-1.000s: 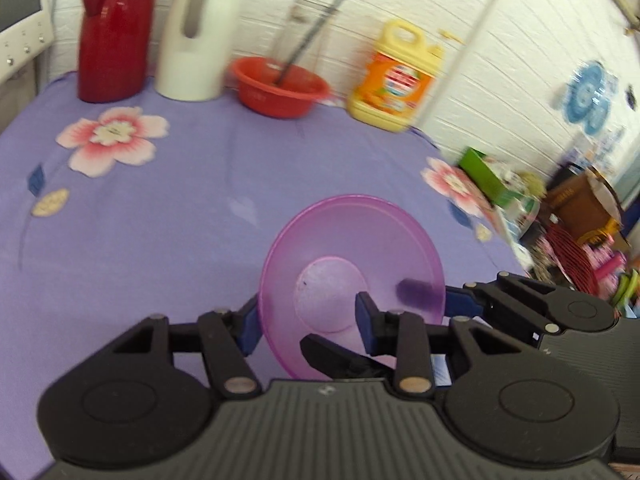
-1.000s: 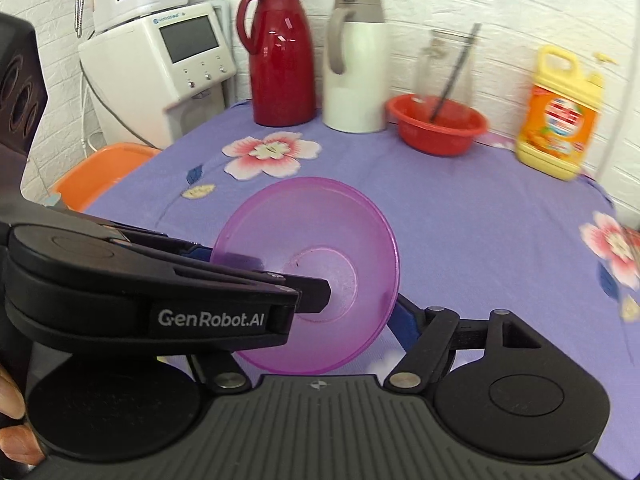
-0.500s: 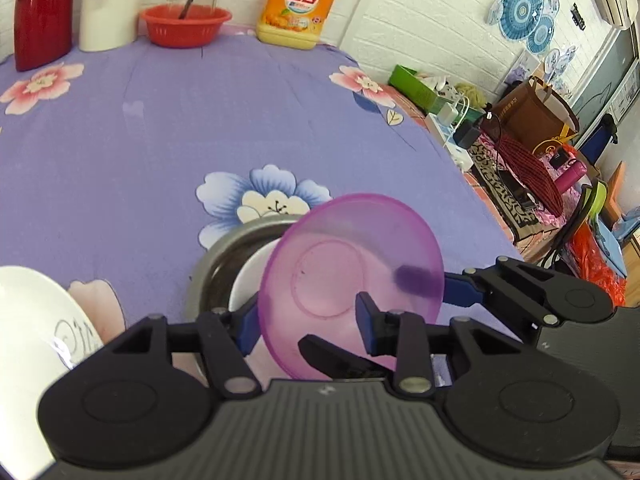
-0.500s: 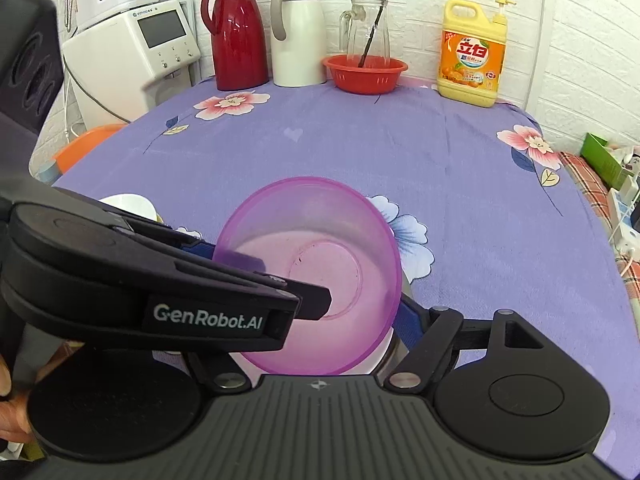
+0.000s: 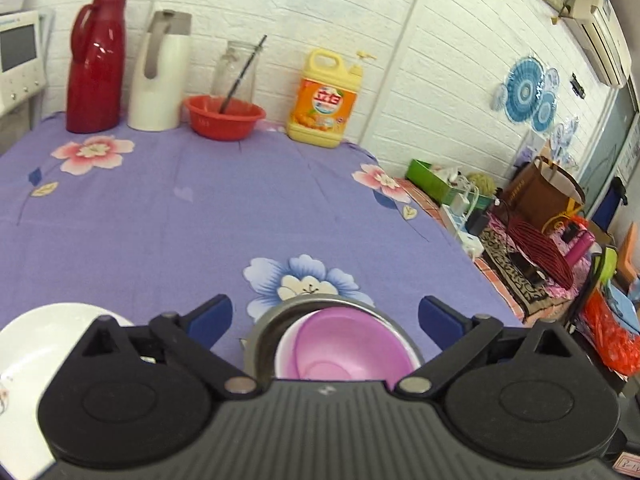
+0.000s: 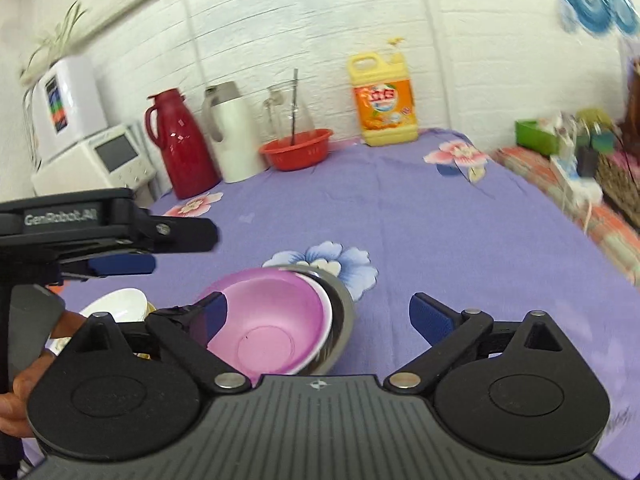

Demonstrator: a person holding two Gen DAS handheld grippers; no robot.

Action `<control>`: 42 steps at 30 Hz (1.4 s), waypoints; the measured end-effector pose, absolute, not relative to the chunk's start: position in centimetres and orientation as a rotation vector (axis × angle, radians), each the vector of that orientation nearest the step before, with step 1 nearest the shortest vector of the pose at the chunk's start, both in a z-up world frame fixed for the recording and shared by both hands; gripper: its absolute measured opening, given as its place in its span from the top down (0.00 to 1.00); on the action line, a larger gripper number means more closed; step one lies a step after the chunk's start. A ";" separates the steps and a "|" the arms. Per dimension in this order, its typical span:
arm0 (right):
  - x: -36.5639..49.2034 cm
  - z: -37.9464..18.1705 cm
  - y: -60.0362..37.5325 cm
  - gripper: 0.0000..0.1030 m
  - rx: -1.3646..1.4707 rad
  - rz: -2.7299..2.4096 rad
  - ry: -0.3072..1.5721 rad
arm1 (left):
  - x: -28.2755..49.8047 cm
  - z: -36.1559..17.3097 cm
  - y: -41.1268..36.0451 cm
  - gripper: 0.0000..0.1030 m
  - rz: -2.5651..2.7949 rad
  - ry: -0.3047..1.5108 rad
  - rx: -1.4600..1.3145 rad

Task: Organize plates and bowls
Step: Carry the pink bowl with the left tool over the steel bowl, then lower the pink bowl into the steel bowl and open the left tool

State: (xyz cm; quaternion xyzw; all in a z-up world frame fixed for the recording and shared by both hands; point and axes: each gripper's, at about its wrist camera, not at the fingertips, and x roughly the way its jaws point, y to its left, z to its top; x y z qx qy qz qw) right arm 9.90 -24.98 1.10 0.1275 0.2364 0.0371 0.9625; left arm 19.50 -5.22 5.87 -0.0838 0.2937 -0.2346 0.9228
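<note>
A translucent pink bowl (image 5: 340,346) lies in a white bowl (image 5: 286,344), which is nested in a steel bowl (image 5: 264,328) on the purple flowered tablecloth. My left gripper (image 5: 324,318) hovers just behind and above this stack. Its jaws are opening wide, and the pink bowl shows below the gap with no pad on it. In the right wrist view the pink bowl (image 6: 272,320) sits tilted in the steel bowl (image 6: 340,300). My right gripper (image 6: 322,312) is open over it, its left finger in front of the rim. A white plate (image 5: 40,344) lies left of the stack.
Along the back wall stand a red thermos (image 5: 96,64), a white jug (image 5: 160,76), a red basin (image 5: 224,116) and a yellow detergent bottle (image 5: 324,100). The table's right edge (image 5: 460,240) drops to cluttered bags. The left gripper's fingers (image 6: 124,265) reach in from the left.
Both grippers carried the pink bowl over the table and held it by its rim. It now rests in the white and steel bowls, and both pairs of jaws have spread wide.
</note>
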 end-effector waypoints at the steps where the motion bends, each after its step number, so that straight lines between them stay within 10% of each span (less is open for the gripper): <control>1: 9.8 0.8 -25.2 0.00 0.275 0.067 0.488 | 19.4 5.6 -5.0 0.02 -0.463 0.599 -0.168; 42: 14.0 -2.0 -22.3 0.00 0.184 0.045 0.616 | 25.7 0.1 -7.8 0.02 -0.432 0.810 0.066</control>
